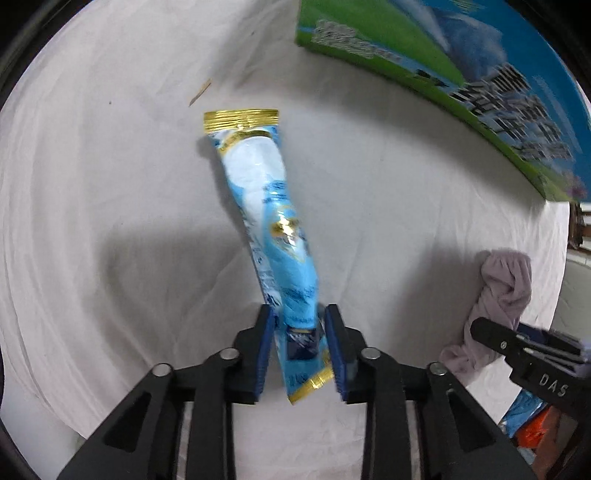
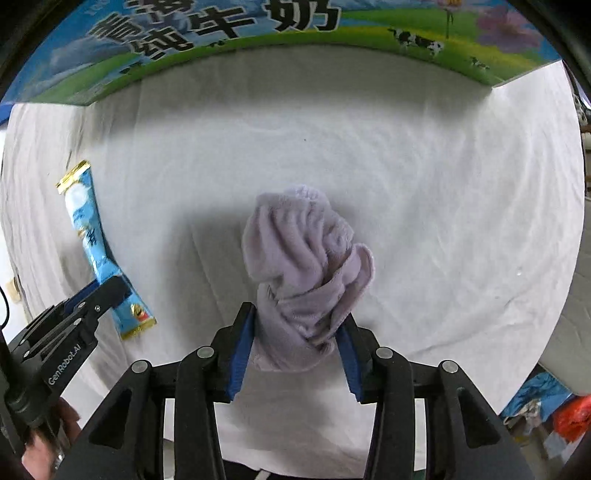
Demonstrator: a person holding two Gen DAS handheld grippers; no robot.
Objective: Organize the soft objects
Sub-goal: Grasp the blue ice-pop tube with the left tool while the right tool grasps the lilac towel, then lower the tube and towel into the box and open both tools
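Note:
A long blue and white snack packet (image 1: 269, 221) with gold ends lies between the fingers of my left gripper (image 1: 299, 325), which is shut on its near end. The packet also shows in the right wrist view (image 2: 92, 243), held by the left gripper (image 2: 96, 295). A crumpled lilac cloth (image 2: 303, 273) sits between the fingers of my right gripper (image 2: 299, 332), which is shut on its lower part. The cloth (image 1: 498, 295) and the right gripper (image 1: 491, 332) also show at the right in the left wrist view.
A white sheet (image 2: 443, 184) covers the table. A green and blue milk carton box (image 2: 258, 29) stands along the far edge, also in the left wrist view (image 1: 443, 74). A small wooden stick (image 1: 199, 92) lies beyond the packet. Coloured bags (image 2: 554, 410) lie off the table's right edge.

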